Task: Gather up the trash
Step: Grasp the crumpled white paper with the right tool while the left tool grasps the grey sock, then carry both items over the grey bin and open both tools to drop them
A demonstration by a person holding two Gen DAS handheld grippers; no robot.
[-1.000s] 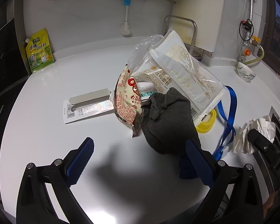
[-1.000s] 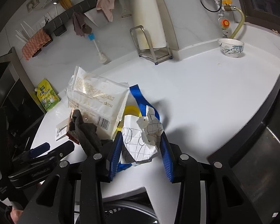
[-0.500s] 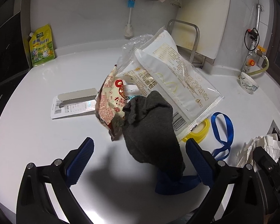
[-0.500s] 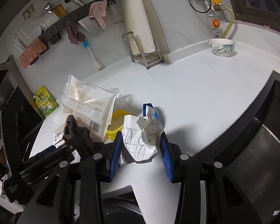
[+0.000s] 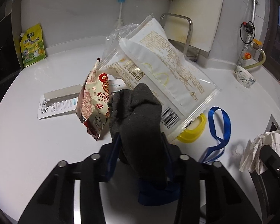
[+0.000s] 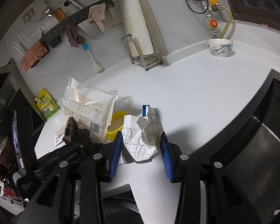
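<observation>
White countertop curves around me, with a cutting board propped in its metal rack against the back wall and a small patterned bowl near the gas hose. To my right the counter ends at a dark sink.

My left gripper is closing its jaws around a dark grey sock – the blue pads sit against both sides of the cloth, which bunches up between them. Just behind the sock lies the rest of the litter: a red-and-cream snack wrapper, a large white bread bag leaning over it, a yellow plastic lid peeking out beneath the bag, and a blue ribbon looped on the counter. A flat barcoded card rests to the left, and a green-yellow pouch stands well apart by the wall.

My right gripper is clamped on a crumpled sheet of lined paper – both pads press into it, just beside the yellow lid and ribbon.
</observation>
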